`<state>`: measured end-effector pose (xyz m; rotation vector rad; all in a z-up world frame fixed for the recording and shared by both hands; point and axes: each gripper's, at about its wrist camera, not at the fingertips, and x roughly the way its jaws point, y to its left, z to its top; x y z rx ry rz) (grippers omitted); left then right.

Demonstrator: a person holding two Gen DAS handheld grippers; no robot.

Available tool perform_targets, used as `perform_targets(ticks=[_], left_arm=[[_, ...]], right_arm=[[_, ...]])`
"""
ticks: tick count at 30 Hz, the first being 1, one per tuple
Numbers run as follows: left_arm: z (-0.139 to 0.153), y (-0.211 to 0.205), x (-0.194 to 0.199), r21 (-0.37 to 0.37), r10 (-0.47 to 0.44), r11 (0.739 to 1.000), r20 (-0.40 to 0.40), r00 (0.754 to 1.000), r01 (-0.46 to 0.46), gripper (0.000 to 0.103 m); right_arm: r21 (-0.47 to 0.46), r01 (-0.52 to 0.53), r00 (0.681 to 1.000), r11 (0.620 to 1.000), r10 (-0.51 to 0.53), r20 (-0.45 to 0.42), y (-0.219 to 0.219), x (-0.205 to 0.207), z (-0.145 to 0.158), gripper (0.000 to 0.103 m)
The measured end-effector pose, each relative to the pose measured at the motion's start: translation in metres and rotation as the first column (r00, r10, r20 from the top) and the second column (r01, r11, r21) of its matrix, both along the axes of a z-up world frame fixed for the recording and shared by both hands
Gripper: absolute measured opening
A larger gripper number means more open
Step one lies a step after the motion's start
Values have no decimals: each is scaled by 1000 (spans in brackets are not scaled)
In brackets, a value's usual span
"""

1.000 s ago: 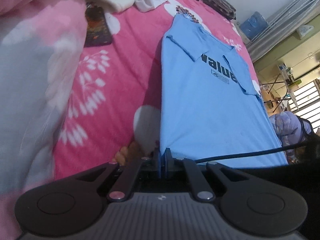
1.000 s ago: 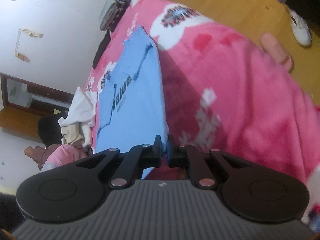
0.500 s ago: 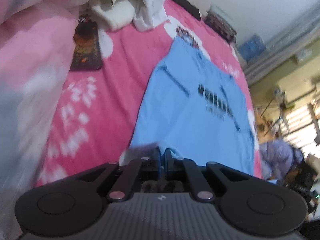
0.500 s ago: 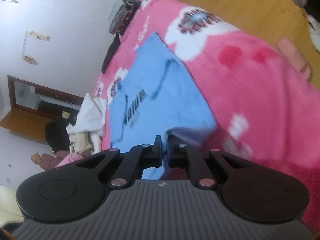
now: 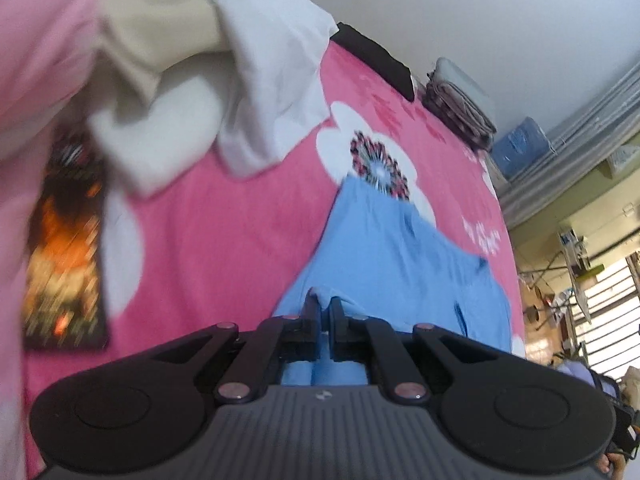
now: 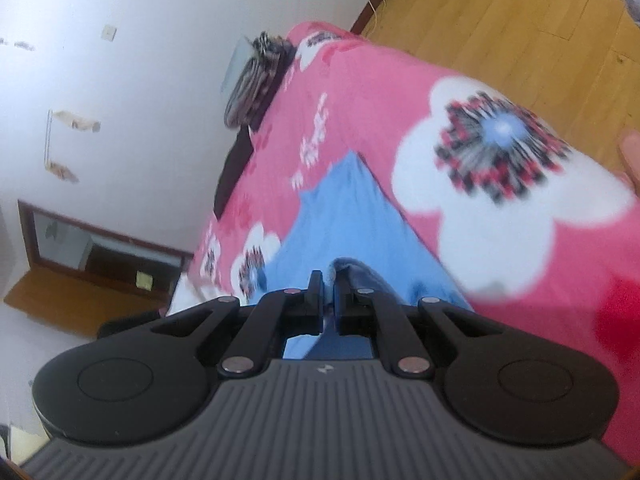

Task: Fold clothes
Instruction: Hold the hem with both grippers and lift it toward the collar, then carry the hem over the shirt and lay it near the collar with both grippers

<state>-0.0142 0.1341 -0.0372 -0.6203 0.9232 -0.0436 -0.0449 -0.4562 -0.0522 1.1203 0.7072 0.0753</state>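
The blue T-shirt (image 5: 392, 248) lies on the pink flowered bed cover (image 5: 224, 232), its near hem lifted and doubled toward its far end. The left gripper (image 5: 323, 309) has its jaws pinched tight on a bunched hem corner, and the right gripper (image 6: 327, 287) is likewise clamped on the opposite corner, cloth showing between each pair of jaws.

The shirt is thin, light and limp; it probably sags and wrinkles between the two holds, so both corners, kept taut, look like the sensible places to hold.

Only the left wrist view shows the heap of white and beige clothes (image 5: 192, 80) beyond the shirt, and a dark printed packet (image 5: 64, 248) beside it. Only the right wrist view shows the wooden floor (image 6: 520, 32) past the bed's edge.
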Motion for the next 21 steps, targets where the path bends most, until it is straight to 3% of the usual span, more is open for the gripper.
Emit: perform_targets(ticks=[8,21], left_arm=[[-16,-19,82,57,-7,998,10,1000,7,4],[-43,-28,165,82,7,997,41,999,-10,4]], right_arm=[[0,56,998,998,-56,15,-7,79,-13,3],[11,106,994,994,-106,-7,-22,162,-49,3]])
